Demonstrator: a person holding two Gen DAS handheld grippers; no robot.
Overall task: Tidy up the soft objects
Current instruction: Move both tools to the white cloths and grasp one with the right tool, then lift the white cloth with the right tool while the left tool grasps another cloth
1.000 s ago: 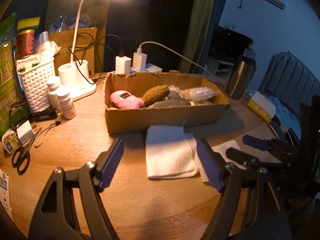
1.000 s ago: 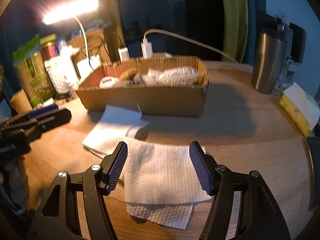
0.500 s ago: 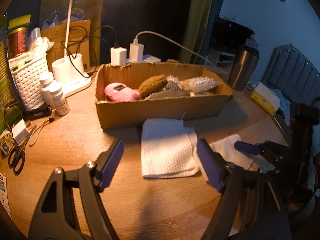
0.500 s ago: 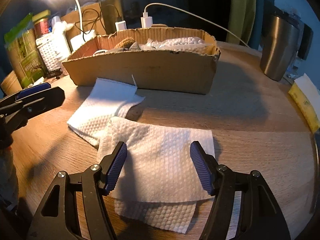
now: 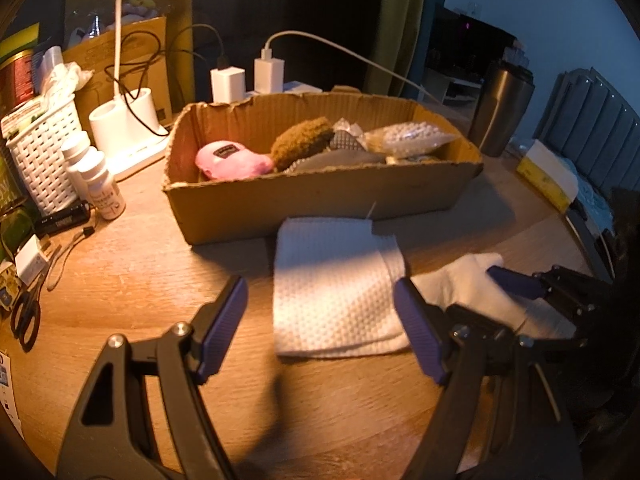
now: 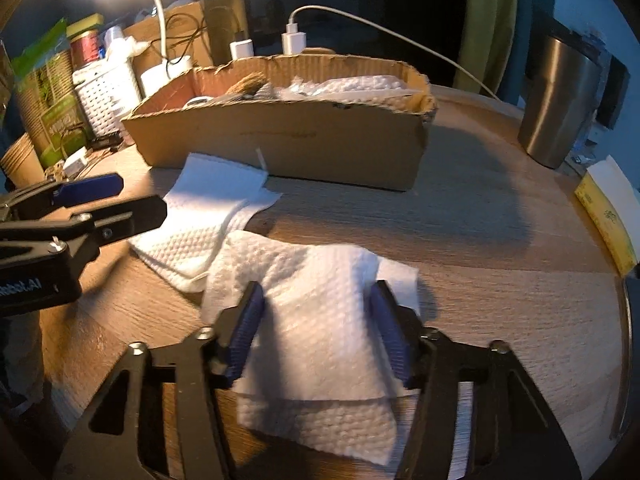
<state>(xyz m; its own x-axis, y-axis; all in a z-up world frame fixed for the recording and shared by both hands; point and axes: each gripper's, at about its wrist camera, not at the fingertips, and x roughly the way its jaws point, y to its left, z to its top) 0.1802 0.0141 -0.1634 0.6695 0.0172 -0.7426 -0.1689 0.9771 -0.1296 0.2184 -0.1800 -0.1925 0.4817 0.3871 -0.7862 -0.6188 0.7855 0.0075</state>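
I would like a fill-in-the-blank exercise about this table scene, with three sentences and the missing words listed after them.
1. The pink soft toy lies inside the brown ____ box.
2. The right gripper, whose jaws have just been closing, has the nearer white ____ towel bunched between its fingers.
3. The left gripper hangs with jaws ____ above the other white embossed towel.

Missing words: cardboard; paper; open

The left gripper (image 5: pixel 320 330) is a matte black plastic frame with triangular cut-outs and silver screw heads at its joints; its fingers (image 5: pixel 224 326) carry ribbed dark-blue pads. The right gripper (image 6: pixel 320 332) is built alike, with blue ribbed fingers (image 6: pixel 246 332). White lettering marks the left gripper's body at the right-wrist view's left edge.
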